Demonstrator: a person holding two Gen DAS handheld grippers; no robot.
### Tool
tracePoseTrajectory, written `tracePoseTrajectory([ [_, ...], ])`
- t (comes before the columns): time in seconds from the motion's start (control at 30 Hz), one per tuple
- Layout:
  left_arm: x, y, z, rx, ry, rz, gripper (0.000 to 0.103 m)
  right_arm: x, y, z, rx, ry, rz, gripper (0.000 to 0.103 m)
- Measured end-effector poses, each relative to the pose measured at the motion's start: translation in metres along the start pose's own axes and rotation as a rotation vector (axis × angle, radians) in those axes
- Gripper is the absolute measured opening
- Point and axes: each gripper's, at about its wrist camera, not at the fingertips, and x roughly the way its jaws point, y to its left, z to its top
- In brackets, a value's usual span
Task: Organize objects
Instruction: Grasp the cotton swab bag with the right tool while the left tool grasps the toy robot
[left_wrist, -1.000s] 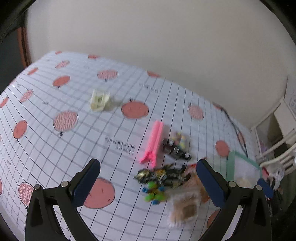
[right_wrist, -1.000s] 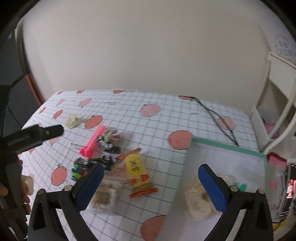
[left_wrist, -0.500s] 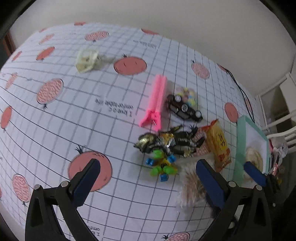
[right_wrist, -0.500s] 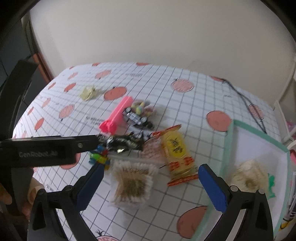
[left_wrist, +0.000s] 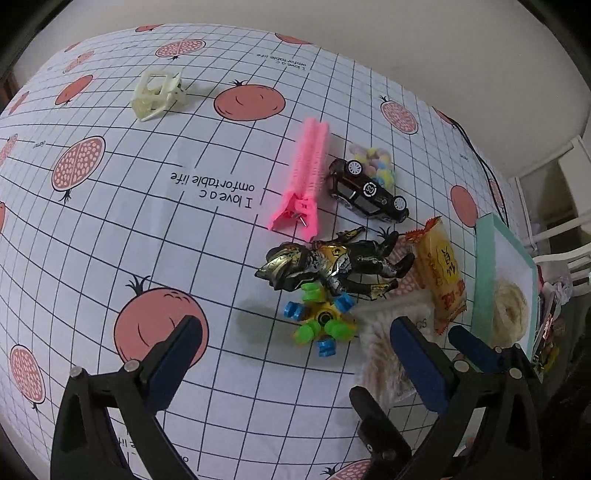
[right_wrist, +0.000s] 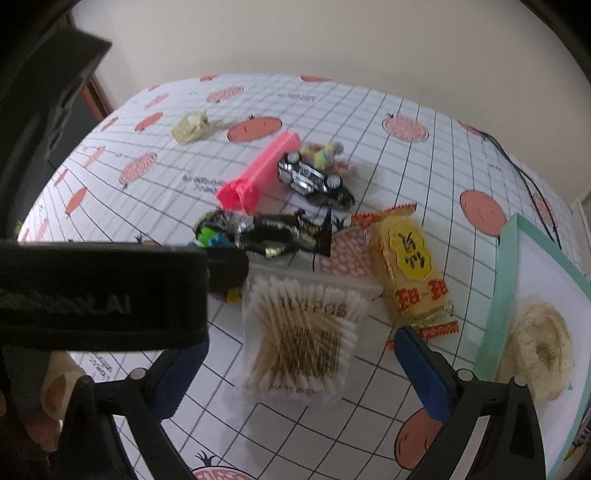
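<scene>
Both grippers hover above the counter (left_wrist: 110, 229) with fingers spread wide and nothing between them. The left gripper (left_wrist: 295, 354) hangs over the green-and-blue toy (left_wrist: 321, 325), just beside the dark action figure (left_wrist: 332, 264). The right gripper (right_wrist: 299, 373) frames the bag of cotton swabs (right_wrist: 303, 336). The snack packet (right_wrist: 413, 273) lies near the green-rimmed tray (right_wrist: 502, 280), which holds what looks like a pale fibrous bundle (right_wrist: 539, 350).
</scene>
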Motion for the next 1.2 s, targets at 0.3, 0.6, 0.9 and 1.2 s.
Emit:
tracePoseTrajectory([
  [0.3, 0.006, 0.000, 0.001, 0.000, -0.007, 0.012, 0.099, 0.006, -0.014, -0.001, 0.023, 0.024, -0.059, 0.092],
  [0.6, 0.009, -0.001, 0.000, 0.004, 0.000, 0.008, 0.098, 0.008, -0.037, -0.003, 0.072, 0.049, -0.106, 0.087],
  [0.9, 0.016, -0.007, -0.003, 0.018, 0.024, 0.009, 0.086, 0.010, -0.045, -0.003, 0.096, 0.059, -0.111, 0.085],
  [1.2, 0.021, -0.014, 0.000, 0.018, 0.019, 0.017, 0.082, 0.011, -0.044, -0.005, 0.092, 0.062, -0.096, 0.083],
])
